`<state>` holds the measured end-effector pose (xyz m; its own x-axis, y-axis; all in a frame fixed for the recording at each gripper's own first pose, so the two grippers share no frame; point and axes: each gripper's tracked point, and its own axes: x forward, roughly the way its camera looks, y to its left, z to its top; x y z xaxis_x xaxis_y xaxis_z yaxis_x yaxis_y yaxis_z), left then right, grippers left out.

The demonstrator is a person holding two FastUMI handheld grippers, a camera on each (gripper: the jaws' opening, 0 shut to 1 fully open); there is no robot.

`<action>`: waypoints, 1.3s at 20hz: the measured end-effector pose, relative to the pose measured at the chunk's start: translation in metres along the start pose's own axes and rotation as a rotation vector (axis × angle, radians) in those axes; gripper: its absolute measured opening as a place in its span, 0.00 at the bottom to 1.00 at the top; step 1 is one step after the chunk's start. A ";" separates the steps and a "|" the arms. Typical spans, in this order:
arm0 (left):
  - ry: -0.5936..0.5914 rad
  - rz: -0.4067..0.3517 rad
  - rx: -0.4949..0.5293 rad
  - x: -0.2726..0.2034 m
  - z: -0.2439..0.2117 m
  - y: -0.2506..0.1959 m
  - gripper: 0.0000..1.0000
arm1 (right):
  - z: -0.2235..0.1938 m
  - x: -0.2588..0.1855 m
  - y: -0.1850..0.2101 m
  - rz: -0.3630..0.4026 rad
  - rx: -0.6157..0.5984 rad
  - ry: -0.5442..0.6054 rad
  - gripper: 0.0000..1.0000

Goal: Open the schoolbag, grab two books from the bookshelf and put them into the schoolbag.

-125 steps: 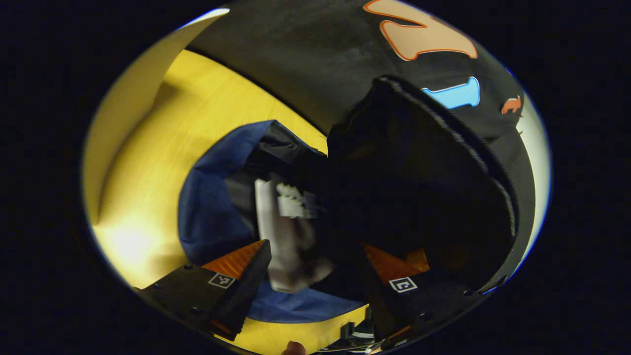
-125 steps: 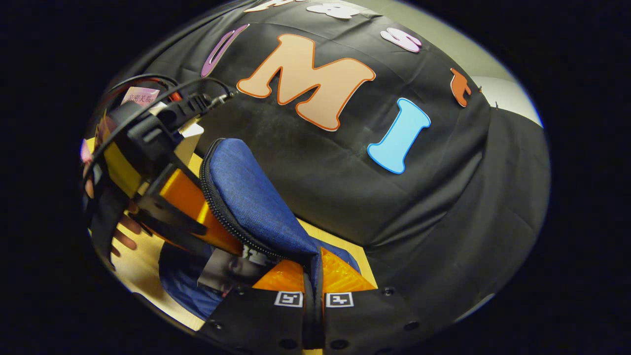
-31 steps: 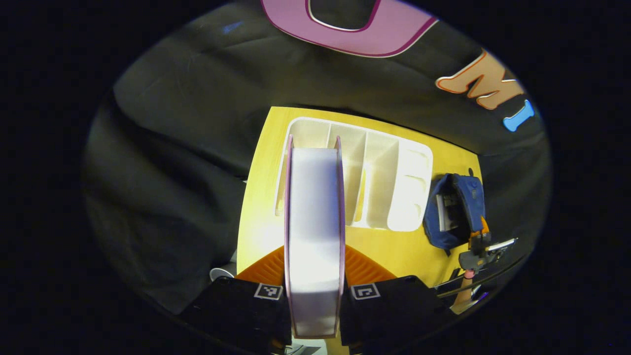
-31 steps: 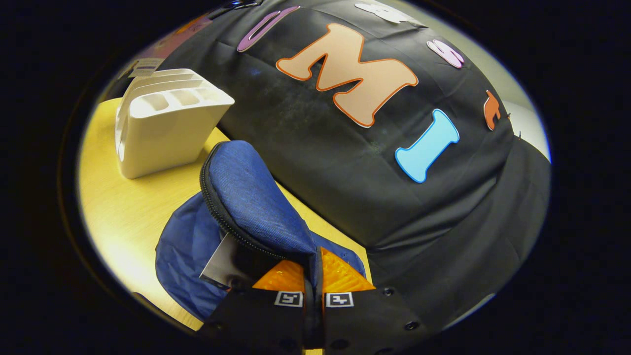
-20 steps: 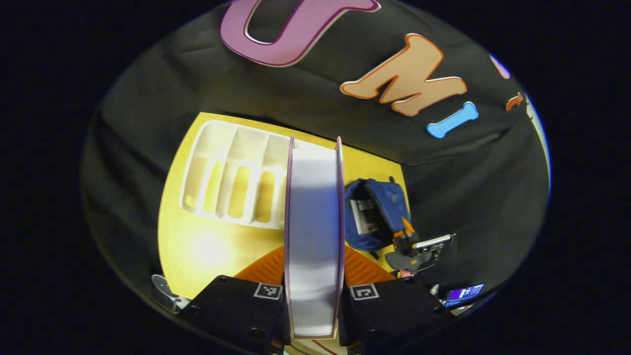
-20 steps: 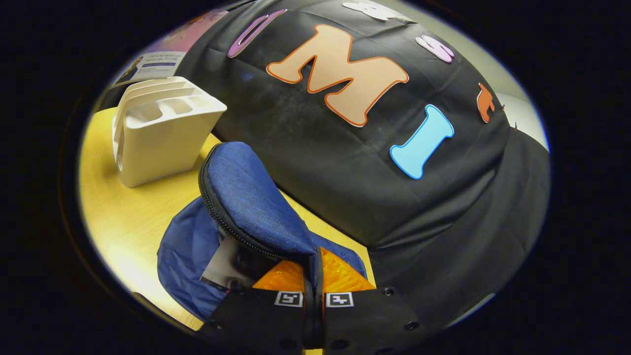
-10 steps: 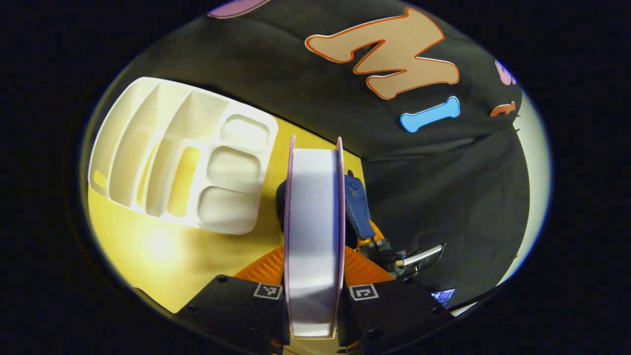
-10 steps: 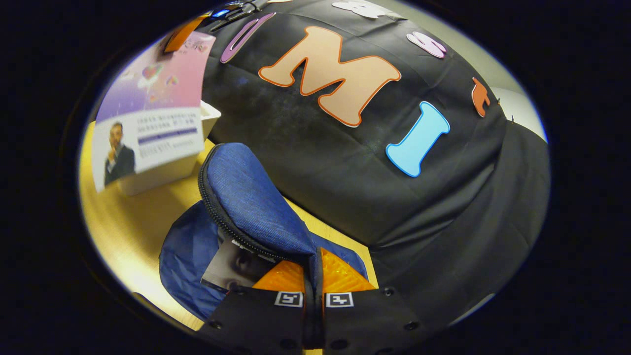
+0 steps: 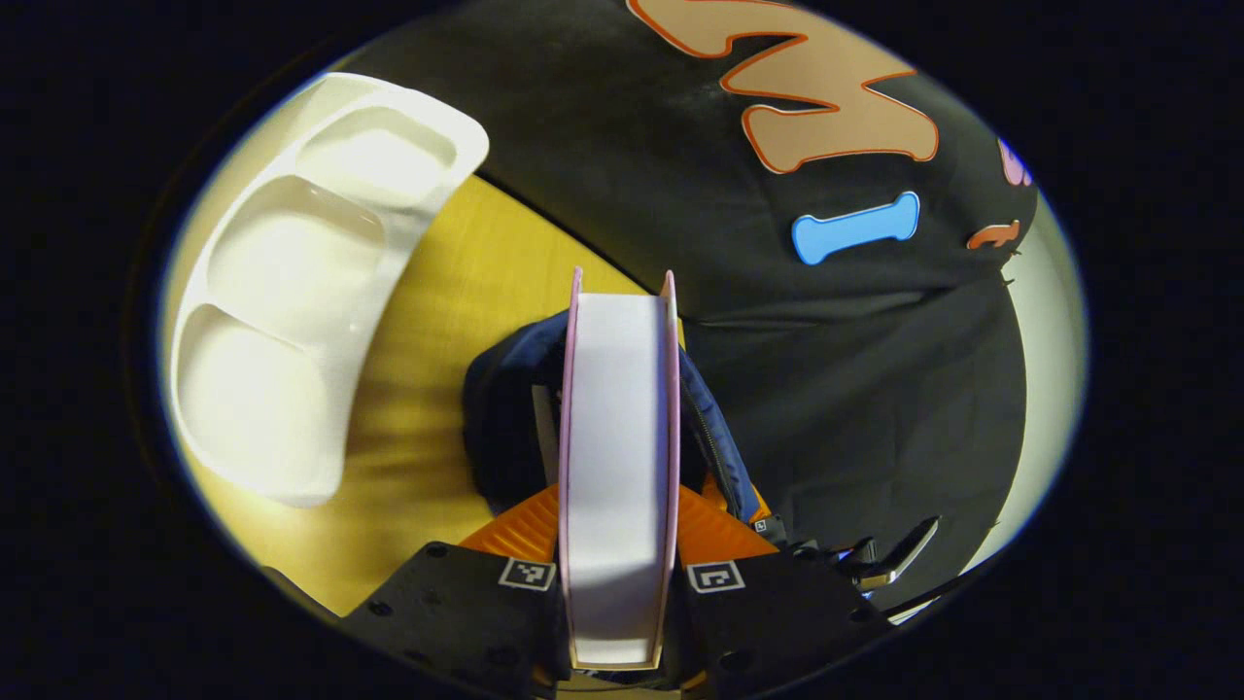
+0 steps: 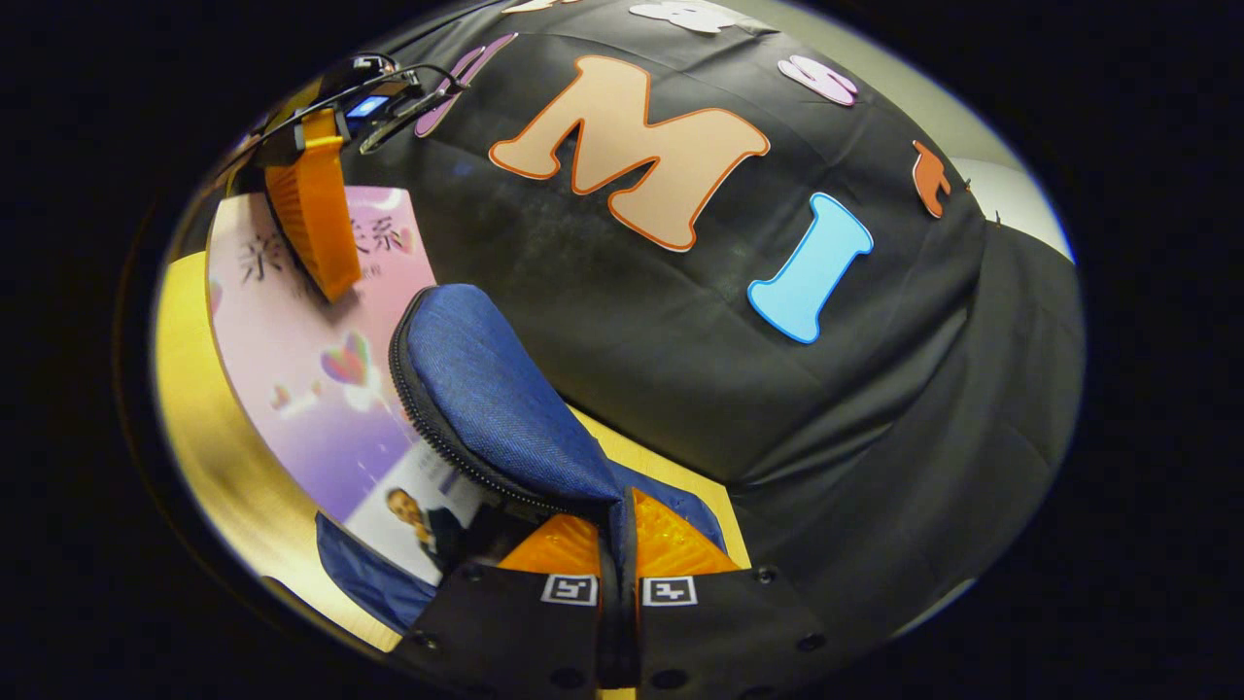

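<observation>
Schoolbag of blue fabric (image 9: 505,408) lies open on the yellow wooden bench (image 9: 437,292), right of the white plastic bookshelf (image 9: 292,282). We see our left tongs (image 9: 614,525) clamped on a thick pink-covered book (image 9: 614,457), its far end over the bag's mouth. Our right tongs (image 10: 618,544) pinch the bag's zippered blue flap (image 10: 486,389), holding it raised beside the book's pink cover (image 10: 311,389)

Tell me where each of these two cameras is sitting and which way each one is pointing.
Left gripper view: rides on the left gripper, looking down along the pink book it clamps into the schoolbag; white bookshelf at left.
Right gripper view: rides on the right gripper, low, looking across the table with the bag's flap pinched.
Shared: book, schoolbag, table; each also catches the other gripper.
</observation>
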<state>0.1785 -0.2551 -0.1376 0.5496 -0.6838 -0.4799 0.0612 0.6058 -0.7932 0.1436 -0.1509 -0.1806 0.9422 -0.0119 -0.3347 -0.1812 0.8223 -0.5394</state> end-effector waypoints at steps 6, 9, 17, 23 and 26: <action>-0.043 -0.124 -0.067 0.052 -0.009 -0.008 0.35 | 0.000 -0.001 -0.003 0.000 0.028 -0.007 0.03; -0.035 -0.138 -0.075 0.080 -0.016 0.002 0.35 | -0.001 -0.002 -0.005 0.003 0.040 -0.013 0.03; -0.067 -0.220 -0.186 0.129 -0.017 0.005 0.35 | 0.000 -0.007 0.001 0.023 0.048 -0.038 0.03; -0.078 -0.236 -0.239 0.160 -0.021 0.009 0.35 | 0.000 -0.006 0.002 0.030 0.056 -0.044 0.03; -0.091 -0.188 -0.236 0.164 -0.021 0.017 0.38 | -0.002 -0.006 0.002 0.033 0.067 -0.043 0.03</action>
<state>0.2526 -0.3659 -0.2375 0.6203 -0.7289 -0.2897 -0.0206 0.3541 -0.9350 0.1371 -0.1500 -0.1809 0.9476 0.0394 -0.3170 -0.1946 0.8581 -0.4752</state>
